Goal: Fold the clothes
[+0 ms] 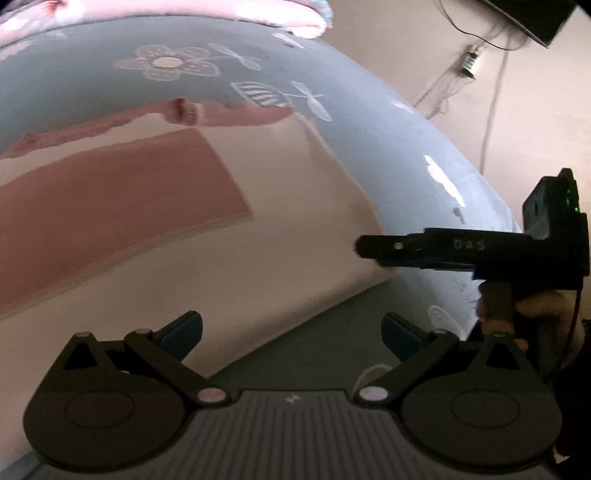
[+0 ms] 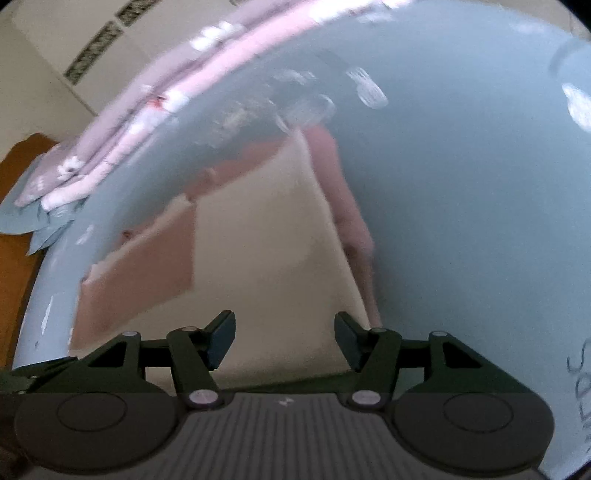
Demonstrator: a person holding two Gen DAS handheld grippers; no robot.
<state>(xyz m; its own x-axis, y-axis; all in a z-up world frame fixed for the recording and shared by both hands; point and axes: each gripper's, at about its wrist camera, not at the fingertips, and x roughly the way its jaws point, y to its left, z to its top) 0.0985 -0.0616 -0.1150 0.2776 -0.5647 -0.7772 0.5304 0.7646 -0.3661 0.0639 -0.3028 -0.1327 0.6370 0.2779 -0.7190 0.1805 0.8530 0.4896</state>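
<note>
Pale blue-grey sheet (image 1: 369, 122) printed with outlined white flowers and leaves covers the bed, and the garment (image 1: 288, 236) lies flat on it. It is a cream piece of soft cloth with a dusty pink rectangular panel (image 1: 122, 210) and pink trim along its far edge. In the right wrist view the same garment (image 2: 266, 258) has a long, straight pink band on its right side.

Beyond the garment, at the far edge of the bed, lies a pink quilt (image 2: 122, 147) with white flowers, bunched in soft folds. An orange-brown floor (image 2: 14, 236) shows at the left. On the wall at the right of the left wrist view thin cables (image 1: 491, 110) hang down, below a dark box (image 1: 532, 18).

The left hand-held gripper (image 1: 291, 332) hangs over the near edge of the garment with its jaws wide apart and nothing between them. The right hand-held gripper (image 2: 284, 336) also stands open and empty, above the near hem. From the left wrist view it (image 1: 360, 248) reaches in from the right, a hand (image 1: 532, 314) on its grip. Nothing lies between the hand-held grippers and the cloth.
</note>
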